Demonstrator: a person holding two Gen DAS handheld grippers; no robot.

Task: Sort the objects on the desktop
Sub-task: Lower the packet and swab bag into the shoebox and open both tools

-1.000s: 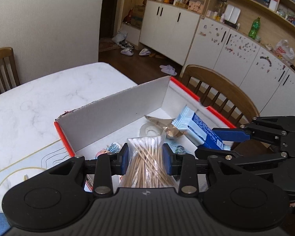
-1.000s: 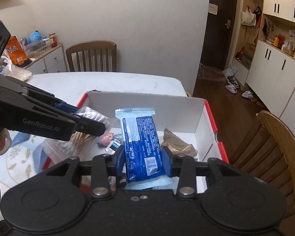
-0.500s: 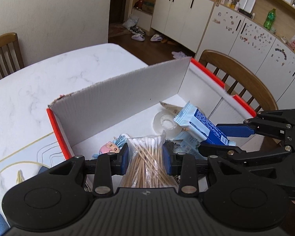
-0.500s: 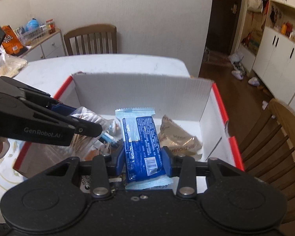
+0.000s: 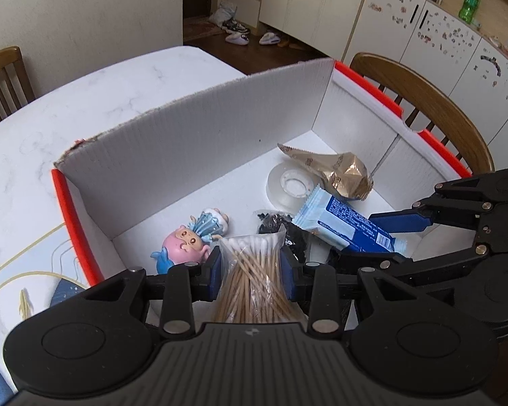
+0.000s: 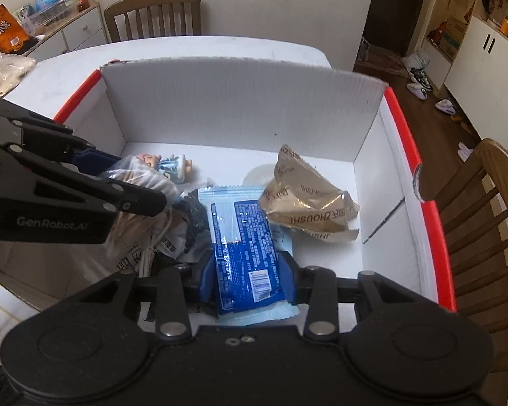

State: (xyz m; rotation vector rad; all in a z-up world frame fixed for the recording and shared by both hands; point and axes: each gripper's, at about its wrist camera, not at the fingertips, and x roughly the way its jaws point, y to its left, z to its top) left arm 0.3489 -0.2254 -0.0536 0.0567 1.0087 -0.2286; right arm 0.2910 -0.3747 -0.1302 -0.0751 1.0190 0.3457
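White corrugated box (image 5: pixel 199 135) on the tabletop (image 5: pixel 34 135) is hung over by both grippers: a cotton swab bag (image 5: pixel 254 277) is clamped in the left gripper (image 5: pixel 252 270), a blue packet (image 6: pixel 244 247) in the right gripper (image 6: pixel 247 277), evidently for release inside.

Even, soft indoor light fills both views, bright on the white corrugated cardboard box with red rims (image 5: pixel 199 128) with only faint shadows inside — strong fisheye bending curves the frame edges, whose corners go dark, and focus stays fairly sharp.
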